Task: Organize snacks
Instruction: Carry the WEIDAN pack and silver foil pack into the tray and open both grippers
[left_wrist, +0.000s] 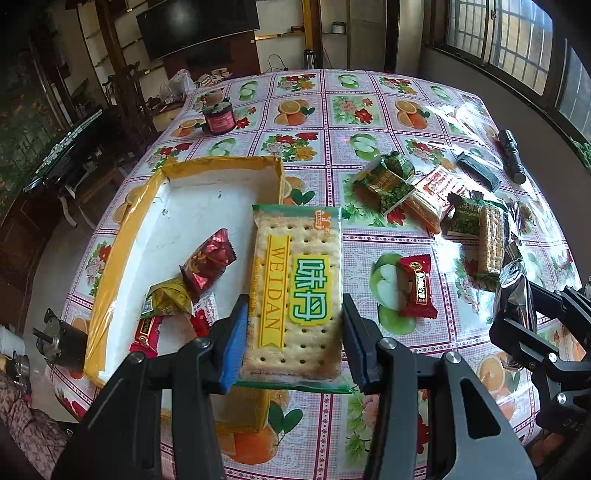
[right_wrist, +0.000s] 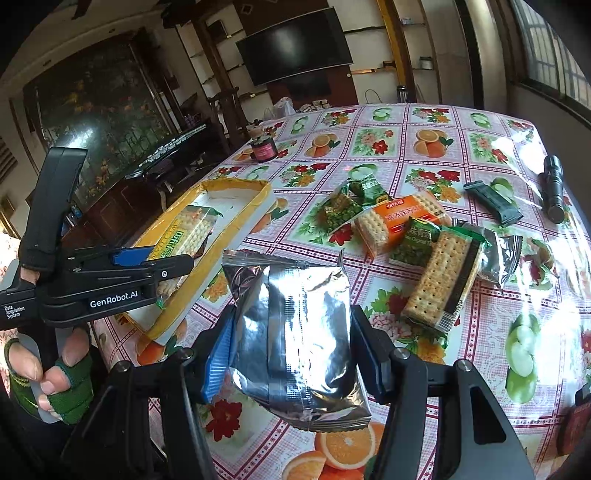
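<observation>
fruit-print tablecloth (left_wrist: 369, 122) covers the table, tv on the far wall. left gripper (left_wrist: 294, 325) pinches the weidan cracker pack (left_wrist: 295, 291) by its long edges, held over the near right edge of the yellow-rimmed tray (left_wrist: 147, 192). tray holds a dark red candy (left_wrist: 207, 264), a gold one and red ones. right gripper (right_wrist: 291, 350) clamps a silver foil packet (right_wrist: 295, 339) above the table. loose snack pile (right_wrist: 402, 229) lies right of the tray.
</observation>
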